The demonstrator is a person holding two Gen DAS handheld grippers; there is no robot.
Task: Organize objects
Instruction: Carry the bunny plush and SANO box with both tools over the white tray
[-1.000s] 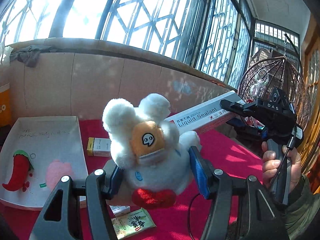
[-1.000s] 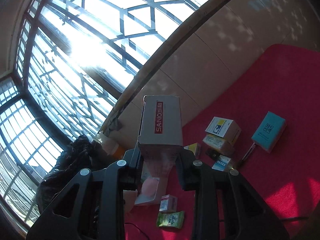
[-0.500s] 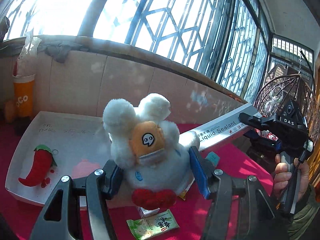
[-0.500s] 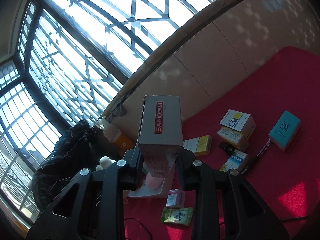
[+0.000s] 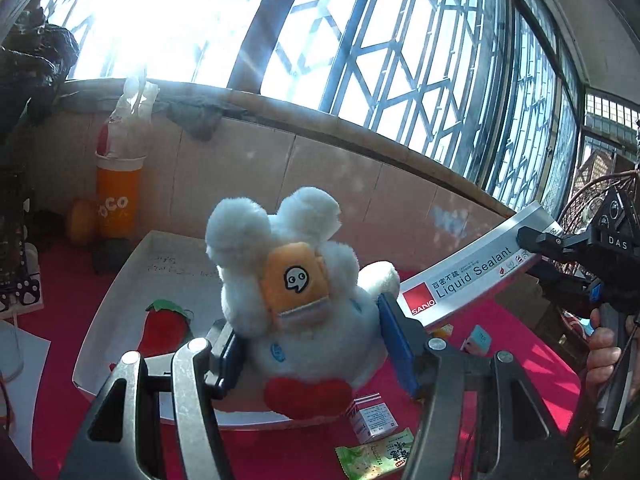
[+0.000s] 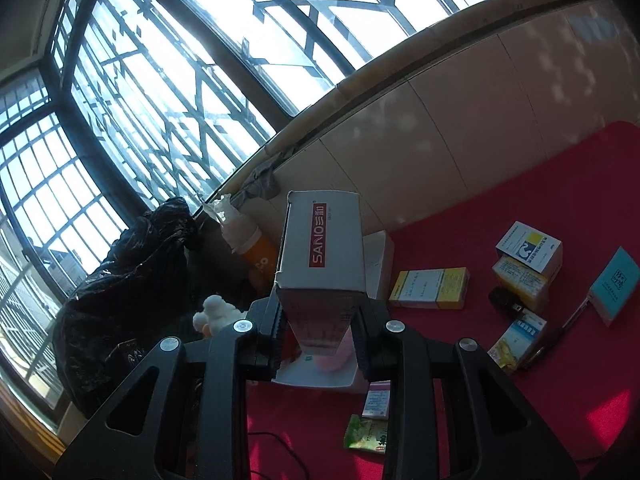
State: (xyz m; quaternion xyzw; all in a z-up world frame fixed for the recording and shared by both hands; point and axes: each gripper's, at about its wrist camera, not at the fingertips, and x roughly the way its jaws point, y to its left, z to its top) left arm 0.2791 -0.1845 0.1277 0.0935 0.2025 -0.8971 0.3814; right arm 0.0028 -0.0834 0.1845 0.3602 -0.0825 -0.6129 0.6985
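Your left tongs (image 5: 308, 344) are squeezed shut on a fluffy white plush toy (image 5: 296, 280). The blue pads press into both sides of its soft body. The toy has an orange patch with a little face on it and a red bit at the bottom. You hold it up in the air over the white tray (image 5: 120, 300). The tray sits on the red table (image 5: 60, 288), close to the wall. A red chili toy (image 5: 164, 326) lies in the tray.

Your right tongs (image 6: 320, 330) are closed tight on the end of a long grey box (image 6: 324, 248). The box says "SANO" in a red stripe, and "Liquid Sealant" on its side. It sticks out in front of the tongs, up off the table. In the left view the box (image 5: 472, 272) reaches in from the right, just beside the plush toy, and your hand (image 5: 604, 356) shows under the right tongs.

Below you, small things lie on the red table. There is a green packet (image 6: 366, 434), a yellow and white box (image 6: 432, 288) and a teal box (image 6: 616, 284). An orange cup (image 5: 118, 204) stands by the wall. Something pink lies in the tray under the grey box, but it is mostly hidden, so I can't tell what it is.
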